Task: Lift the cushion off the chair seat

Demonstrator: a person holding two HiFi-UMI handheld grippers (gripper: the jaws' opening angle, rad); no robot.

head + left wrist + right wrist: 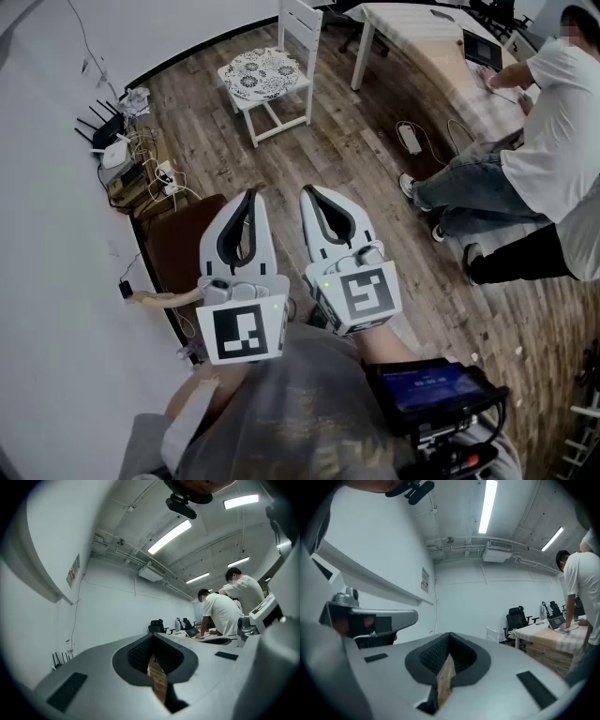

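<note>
A round patterned cushion (262,73) lies on the seat of a white wooden chair (298,28) at the far end of the wood floor. Both grippers are held level, side by side, well short of the chair. My left gripper (251,195) has its jaws together with nothing between them, and in its own view the left gripper (152,638) meets at the tips. My right gripper (308,192) is also shut and empty, and the right gripper (449,637) shows its pads closed. The chair's back (491,633) shows small and far off in the right gripper view.
Routers and tangled cables (122,150) sit along the left wall, with a dark brown panel (183,248) below them. A long table (422,37) stands at the back right, where people (525,169) sit. A power strip (410,139) lies on the floor.
</note>
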